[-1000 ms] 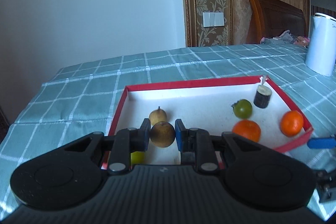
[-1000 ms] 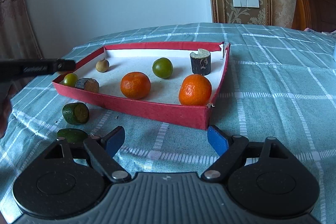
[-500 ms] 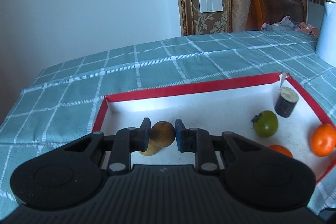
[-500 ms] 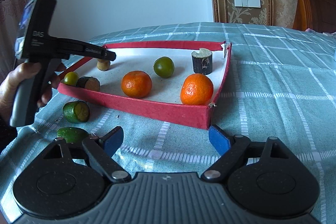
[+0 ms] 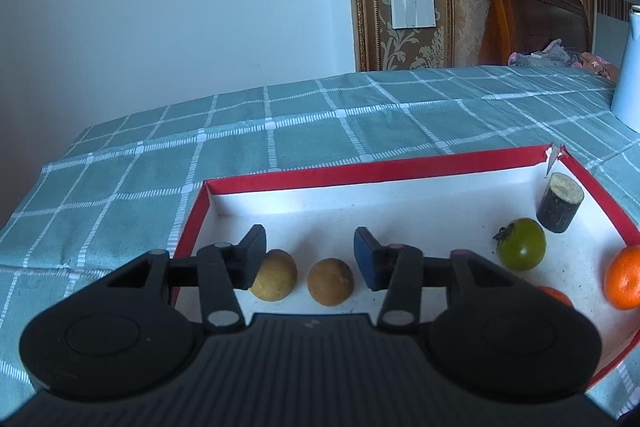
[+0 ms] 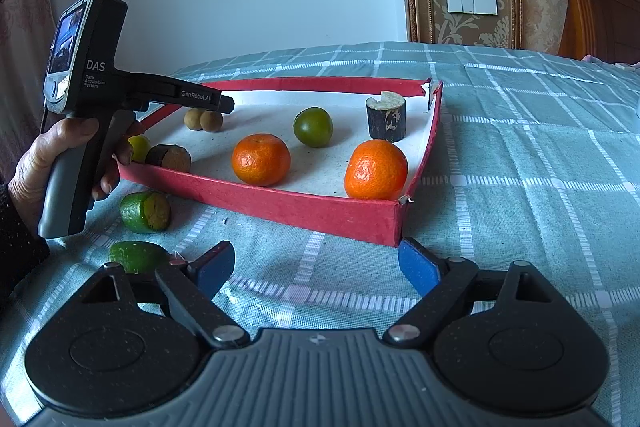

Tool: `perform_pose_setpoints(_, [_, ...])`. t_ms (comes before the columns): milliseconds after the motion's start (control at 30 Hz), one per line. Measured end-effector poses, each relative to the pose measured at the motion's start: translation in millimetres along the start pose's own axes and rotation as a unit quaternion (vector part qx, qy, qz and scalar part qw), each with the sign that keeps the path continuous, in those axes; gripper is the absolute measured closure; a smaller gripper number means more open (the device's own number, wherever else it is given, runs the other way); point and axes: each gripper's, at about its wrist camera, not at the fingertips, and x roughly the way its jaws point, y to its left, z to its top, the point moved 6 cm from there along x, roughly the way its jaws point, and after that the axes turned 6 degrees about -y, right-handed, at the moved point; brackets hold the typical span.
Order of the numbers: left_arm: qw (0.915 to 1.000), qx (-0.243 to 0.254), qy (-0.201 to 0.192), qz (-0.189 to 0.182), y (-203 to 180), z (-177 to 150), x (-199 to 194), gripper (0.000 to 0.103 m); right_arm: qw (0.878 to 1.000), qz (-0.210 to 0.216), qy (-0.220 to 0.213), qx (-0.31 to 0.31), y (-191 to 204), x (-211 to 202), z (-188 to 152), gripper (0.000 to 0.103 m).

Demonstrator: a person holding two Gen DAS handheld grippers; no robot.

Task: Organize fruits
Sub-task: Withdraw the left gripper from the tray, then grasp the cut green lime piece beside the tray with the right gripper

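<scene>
With both hand-held grippers spread and holding nothing, risks come first, biggest thing down. The bench (image 6: 520, 155) under a teal check cloth slopes away at its edges, so loose round fruit could roll off. The red tray (image 6: 320, 211) w/ white floor is light card by the look; a knock from the right hand-held gripper (image 6: 316, 267), hovering just near its near corner, could shove it. The left hand-held gripper (image 5: 310, 253) sits over the tray's far-left corner w/ two brown longans (image 5: 330, 281) between its jaws, not touching; pulling back carelessly could clip one & send it rolling. Two oranges (image 6: 261, 159), a green citrus (image 6: 313, 127) & dark cut stubs (image 6: 386, 119) are in the tray; two cut green pieces (image 6: 145, 211) lie outside on the cloth, near left, prob. next to go in. Readable text on the left unit: "DAS", "Data Acquisition System", "GenRobot.AI".
</scene>
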Motion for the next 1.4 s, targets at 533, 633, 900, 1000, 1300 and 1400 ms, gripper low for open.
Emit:
perform_pose_setpoints(533, [0.9996,-0.025,-0.013,0.008,14,-6,-35,0.056,1.0,0.0,0.0,0.0,0,0,0,0.013])
perform_pose_setpoints(633, [0.999,-0.036,-0.024,0.01,21,-5,-55,0.041,1.0,0.0,0.0,-0.001,0,0,0,0.013])
perform_pose_setpoints(900, [0.9987,-0.021,-0.042,0.019,25,-17,-113,0.026,1.0,-0.002,0.002,-0.003,2,1,-1,0.012])
perform_pose_setpoints(1000, [0.9986,-0.029,-0.037,0.024,27,-28,-128,0.023,1.0,-0.002,0.002,-0.003,2,1,-1,0.012])
perform_pose_setpoints(1300, [0.9966,-0.075,-0.012,0.034,40,-66,-154,0.015,1.0,-0.003,0.002,-0.005,3,2,0,0.012])
perform_pose_setpoints(1400, [0.9964,-0.073,0.001,0.043,44,-76,-152,0.014,1.0,-0.004,0.004,-0.008,3,2,0,0.012])
